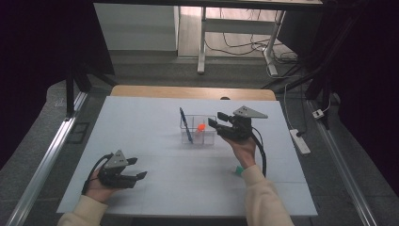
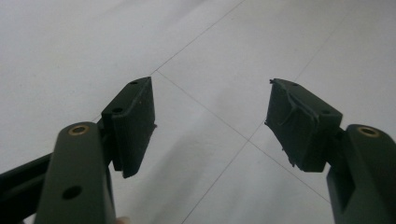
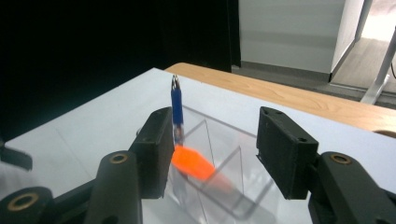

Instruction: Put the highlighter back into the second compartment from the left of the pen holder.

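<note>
Behind the spread, empty right gripper [image 3: 212, 154], its left jaw half-hides the orange piece [image 3: 192, 163] in the clear box [image 3: 243, 184]

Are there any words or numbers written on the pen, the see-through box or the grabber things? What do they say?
There are none to read in these pictures.
Blue pen: no print shows on its barrel.
Clear box: plain walls, no label.
Orange piece in the box: no marking.
Left gripper and right gripper: bare black jaws, with only screw holes.
White table cover: only thin seam lines.
</note>
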Action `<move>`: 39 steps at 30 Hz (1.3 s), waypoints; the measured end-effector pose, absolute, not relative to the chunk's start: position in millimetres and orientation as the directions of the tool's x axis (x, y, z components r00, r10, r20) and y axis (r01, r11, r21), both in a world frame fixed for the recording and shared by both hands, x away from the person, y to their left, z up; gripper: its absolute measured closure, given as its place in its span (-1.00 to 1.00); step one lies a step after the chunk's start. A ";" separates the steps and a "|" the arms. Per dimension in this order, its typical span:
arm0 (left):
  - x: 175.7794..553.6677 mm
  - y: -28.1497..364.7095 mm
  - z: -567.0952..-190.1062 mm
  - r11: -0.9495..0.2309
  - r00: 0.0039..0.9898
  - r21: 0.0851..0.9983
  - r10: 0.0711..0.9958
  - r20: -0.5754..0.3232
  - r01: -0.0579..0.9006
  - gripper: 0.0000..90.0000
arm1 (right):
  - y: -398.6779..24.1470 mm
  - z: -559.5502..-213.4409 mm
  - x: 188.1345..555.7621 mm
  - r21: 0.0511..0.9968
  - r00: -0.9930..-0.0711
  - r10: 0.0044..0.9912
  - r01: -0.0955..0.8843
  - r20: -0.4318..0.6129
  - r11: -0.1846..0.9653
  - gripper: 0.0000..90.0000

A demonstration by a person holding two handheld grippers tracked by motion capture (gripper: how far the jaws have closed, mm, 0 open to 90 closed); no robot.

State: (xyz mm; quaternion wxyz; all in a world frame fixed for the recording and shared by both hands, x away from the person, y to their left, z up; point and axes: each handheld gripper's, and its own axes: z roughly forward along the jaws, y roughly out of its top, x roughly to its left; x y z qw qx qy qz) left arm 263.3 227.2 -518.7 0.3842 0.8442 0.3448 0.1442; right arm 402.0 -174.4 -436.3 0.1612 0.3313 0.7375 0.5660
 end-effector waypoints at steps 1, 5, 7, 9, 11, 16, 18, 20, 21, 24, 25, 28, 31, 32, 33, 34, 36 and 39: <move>263.2 227.1 -518.6 -0.466 0.720 0.749 0.694 -0.021 0.471 -0.29 | -177.7 -436.2 399.7 0.941 -0.728 0.673 0.306 0.134 0.144 0.01; 262.5 227.0 -517.6 -0.464 0.719 0.751 0.695 -0.021 0.470 -0.29 | -190.8 -435.6 390.3 0.939 -0.725 0.678 0.305 0.121 0.158 -0.02; 262.1 227.0 -517.2 -0.462 0.717 0.752 0.697 -0.020 0.470 -0.29 | -197.0 -435.8 385.8 0.939 -0.724 0.680 0.305 0.117 0.162 -0.02; 262.0 226.9 -517.3 -0.459 0.714 0.753 0.700 -0.020 0.471 -0.29 | -203.1 -436.4 381.4 0.938 -0.723 0.681 0.305 0.114 0.166 -0.02; 262.0 226.8 -517.2 -0.458 0.713 0.754 0.701 -0.018 0.471 -0.29 | -208.9 -437.2 376.9 0.937 -0.721 0.684 0.305 0.109 0.172 -0.03; 261.5 226.3 -516.6 -0.459 0.705 0.751 0.709 -0.011 0.474 -0.29 | -223.1 -439.2 366.8 0.931 -0.720 0.687 0.312 0.101 0.190 -0.04; 261.2 225.7 -515.6 -0.453 0.700 0.753 0.714 -0.014 0.477 -0.29 | -228.6 -440.0 363.5 0.930 -0.722 0.685 0.313 0.100 0.194 -0.05; 261.1 224.9 -515.1 -0.446 0.695 0.756 0.718 -0.016 0.479 -0.29 | -234.0 -441.5 360.5 0.928 -0.723 0.683 0.318 0.105 0.193 -0.05; 261.3 224.7 -514.9 -0.445 0.694 0.756 0.720 -0.016 0.480 -0.29 | -236.6 -442.6 359.1 0.928 -0.722 0.683 0.321 0.109 0.191 -0.05; 261.9 224.5 -514.4 -0.434 0.683 0.756 0.730 -0.024 0.490 -0.30 | -242.8 -447.2 355.9 0.921 -0.725 0.680 0.332 0.111 0.204 -0.06; 262.0 224.7 -513.9 -0.427 0.679 0.757 0.734 -0.029 0.494 -0.30 | -245.1 -448.3 354.8 0.918 -0.726 0.679 0.335 0.107 0.212 -0.06; 262.5 225.5 -511.5 -0.412 0.670 0.765 0.741 -0.034 0.495 -0.30 | -252.6 -448.7 352.3 0.914 -0.739 0.666 0.334 0.103 0.229 -0.08; 262.7 226.3 -510.6 -0.406 0.670 0.771 0.742 -0.036 0.491 -0.30 | -259.1 -447.9 349.4 0.908 -0.753 0.651 0.333 0.095 0.253 -0.09; 262.7 226.7 -510.8 -0.406 0.670 0.771 0.742 -0.037 0.492 -0.30 | -260.9 -447.9 348.4 0.905 -0.756 0.647 0.338 0.097 0.259 -0.09; 262.8 227.1 -511.1 -0.403 0.669 0.771 0.742 -0.038 0.492 -0.30 | -262.7 -448.1 347.7 0.902 -0.759 0.644 0.340 0.096 0.267 -0.10; 262.9 227.6 -511.4 -0.404 0.670 0.772 0.741 -0.039 0.491 -0.30 | -264.2 -448.6 346.6 0.898 -0.760 0.643 0.345 0.095 0.275 -0.10; 263.1 228.5 -511.6 -0.404 0.674 0.774 0.738 -0.039 0.488 -0.30 | -266.6 -450.4 344.5 0.891 -0.760 0.645 0.348 0.085 0.292 -0.11; 264.0 228.4 -511.5 -0.404 0.677 0.776 0.735 -0.040 0.484 -0.30 | -269.1 -454.6 342.5 0.884 -0.760 0.644 0.356 0.085 0.303 -0.14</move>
